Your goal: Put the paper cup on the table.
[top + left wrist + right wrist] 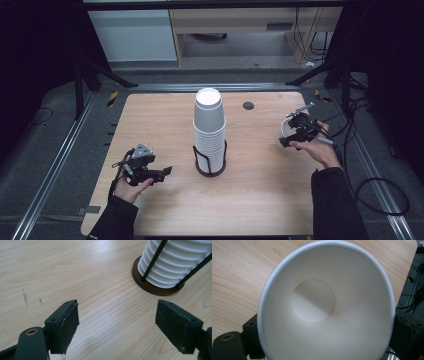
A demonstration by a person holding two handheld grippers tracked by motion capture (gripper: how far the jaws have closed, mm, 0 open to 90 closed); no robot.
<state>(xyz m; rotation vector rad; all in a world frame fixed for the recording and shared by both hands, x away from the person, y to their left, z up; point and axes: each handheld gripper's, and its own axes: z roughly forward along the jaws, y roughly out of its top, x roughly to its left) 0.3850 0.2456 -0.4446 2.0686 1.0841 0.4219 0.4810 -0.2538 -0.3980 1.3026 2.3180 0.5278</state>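
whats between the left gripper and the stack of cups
Bare wooden table separates the open left gripper from the cup stack in its holder, as the left gripper view shows.

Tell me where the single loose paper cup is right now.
The paper cup sits between the jaws of the right gripper, at the right side of the table in the high view, well apart from the cup stack at the middle.

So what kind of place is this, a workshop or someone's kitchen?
Probably a lab or recording station, not a kitchen. A bare wooden table sits inside a dark metal frame, cables trail over the floor, and the person holds a gripper in each hand beside a stack of paper cups.
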